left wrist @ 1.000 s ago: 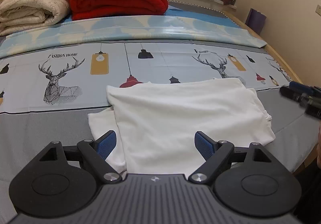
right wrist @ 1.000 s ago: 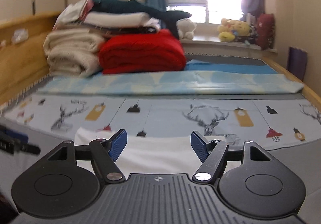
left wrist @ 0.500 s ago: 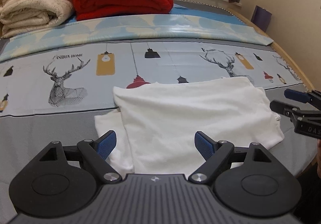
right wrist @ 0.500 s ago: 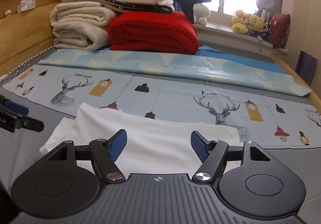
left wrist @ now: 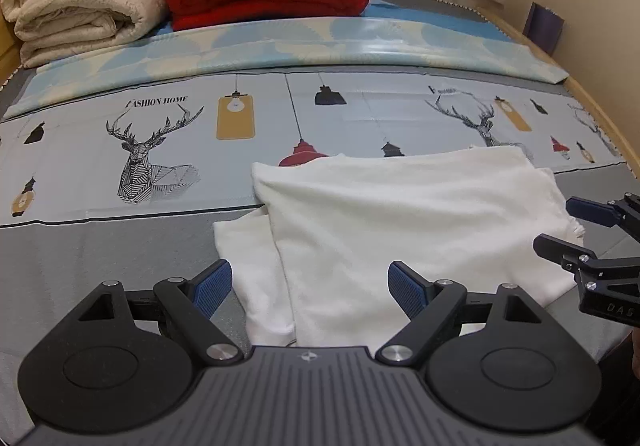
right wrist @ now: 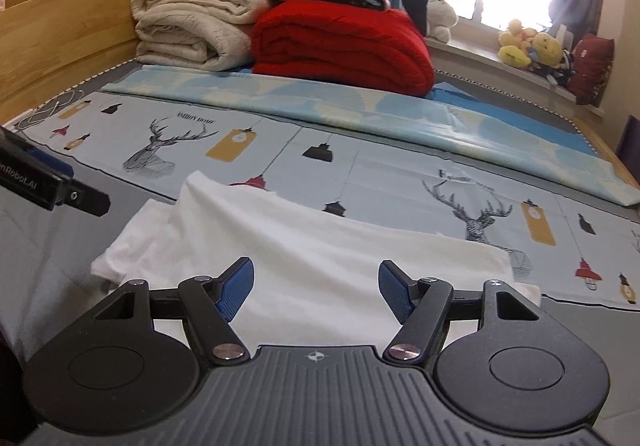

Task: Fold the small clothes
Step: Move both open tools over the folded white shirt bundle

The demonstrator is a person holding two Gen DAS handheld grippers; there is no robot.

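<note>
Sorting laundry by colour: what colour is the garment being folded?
Plain white garment, clearest in the left wrist view.

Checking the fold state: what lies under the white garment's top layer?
Under the white garment a lower white layer sticks out at the left, on the printed bedsheet. Anything further beneath is covered.

Garment's (left wrist: pixel 400 222) near edge — gripper-hidden
</note>
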